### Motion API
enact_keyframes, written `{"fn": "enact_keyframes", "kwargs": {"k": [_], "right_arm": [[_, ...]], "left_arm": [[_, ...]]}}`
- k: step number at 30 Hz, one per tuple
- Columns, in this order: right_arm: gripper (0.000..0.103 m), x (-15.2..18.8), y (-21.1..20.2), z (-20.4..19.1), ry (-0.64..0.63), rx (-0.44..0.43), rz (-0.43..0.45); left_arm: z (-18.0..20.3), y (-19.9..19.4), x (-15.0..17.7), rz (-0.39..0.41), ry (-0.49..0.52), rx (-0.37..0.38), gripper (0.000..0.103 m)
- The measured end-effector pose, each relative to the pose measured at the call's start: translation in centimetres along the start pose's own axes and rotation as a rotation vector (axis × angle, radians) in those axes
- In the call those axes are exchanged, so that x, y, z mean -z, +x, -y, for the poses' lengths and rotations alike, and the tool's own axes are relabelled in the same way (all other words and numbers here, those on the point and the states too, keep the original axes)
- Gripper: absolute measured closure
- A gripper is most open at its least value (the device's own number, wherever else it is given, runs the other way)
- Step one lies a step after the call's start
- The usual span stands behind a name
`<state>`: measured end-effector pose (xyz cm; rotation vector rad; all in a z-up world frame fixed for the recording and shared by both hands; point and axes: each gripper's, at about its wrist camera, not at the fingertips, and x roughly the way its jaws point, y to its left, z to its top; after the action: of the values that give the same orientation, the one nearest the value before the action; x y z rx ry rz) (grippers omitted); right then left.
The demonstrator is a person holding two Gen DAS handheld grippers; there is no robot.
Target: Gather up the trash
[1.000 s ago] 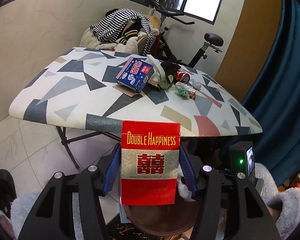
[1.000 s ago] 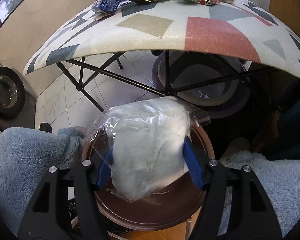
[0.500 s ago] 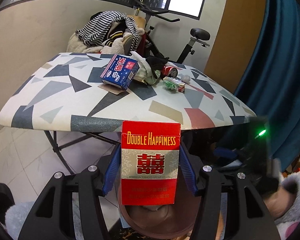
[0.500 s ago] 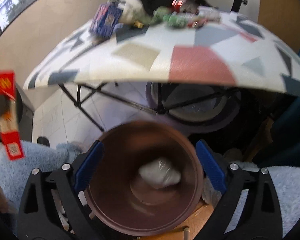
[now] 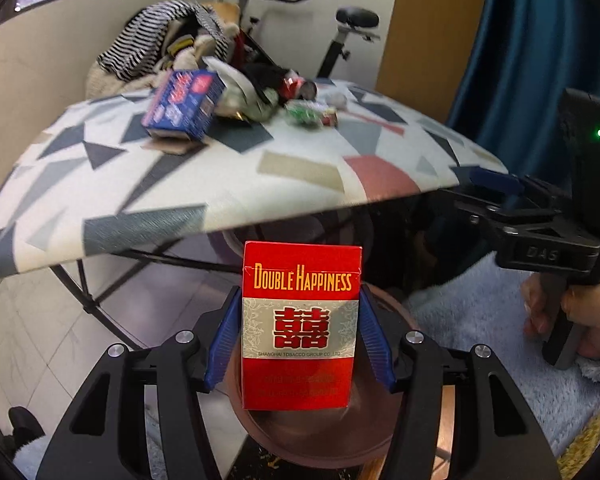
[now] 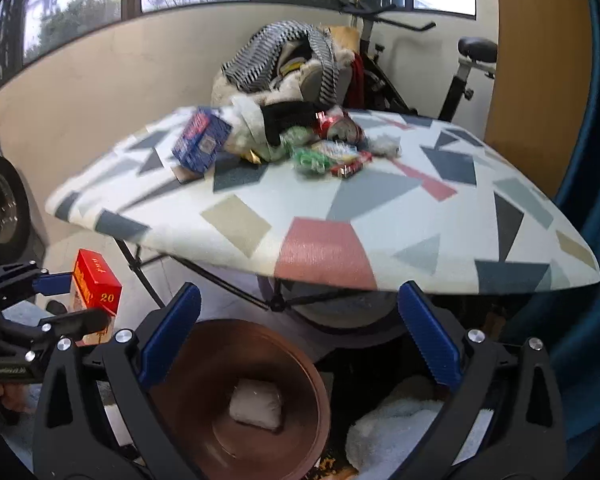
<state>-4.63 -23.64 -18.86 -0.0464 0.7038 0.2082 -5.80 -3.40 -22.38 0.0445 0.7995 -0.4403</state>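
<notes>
Left tongs around upright red-and-silver cigarette pack, gold lettering.

The patterned ironing-board top is overhanging the round brown bin, leaving only a gap between its near edge and the bin's rim. Black crossed legs are blocking the space beneath. Litter is crowding the far edge; the near half is lying bare.

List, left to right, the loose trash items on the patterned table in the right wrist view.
Blue carton → green wrapper → small red packet → white crumpled wad. The red can and the cloths behind overlap too much to place.
</notes>
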Motion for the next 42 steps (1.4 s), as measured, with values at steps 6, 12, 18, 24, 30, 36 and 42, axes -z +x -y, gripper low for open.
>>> {"fn": "enact_keyframes", "kwargs": {"k": [6,12,18,24,30,36,42], "right_arm": [[0.006,0.3,1.0,-1.0,-0.036,0.034,-0.015],[0.006,0.5,1.3,-1.1,-0.04,0.033,-0.023],[0.006,0.5,1.3,-1.0,-0.032,0.034,-0.024],[0.006,0.6,1.3,-1.1,-0.031,0.039,-0.027],[0.006,0.1,1.0,-0.2,0.017,0.022,-0.018],[0.006,-1.6,0.2,1.4,0.08,-0.02,0.048],[0.006,-5.1,0.9,2.1,0.06,0.009,0.002]], "left_arm": [[0.1,1.3,0.4,-0.044,0.003,0.027,0.048],[0.1,1.4,0.4,-0.052,-0.003,0.044,0.048],[0.2,1.6,0.4,-0.061,-0.001,0.075,0.032],[-0.8,0.9,0.1,-0.011,-0.048,0.057,0.008],[-3.5,-1.8,-1.1,0.117,-0.151,-0.041,0.006],[-5.4,-3.4,-4.0,0.173,-0.155,-0.116,0.006],[-7.0,-5.2,-8.1,0.236,-0.167,-0.148,0.006]]}}
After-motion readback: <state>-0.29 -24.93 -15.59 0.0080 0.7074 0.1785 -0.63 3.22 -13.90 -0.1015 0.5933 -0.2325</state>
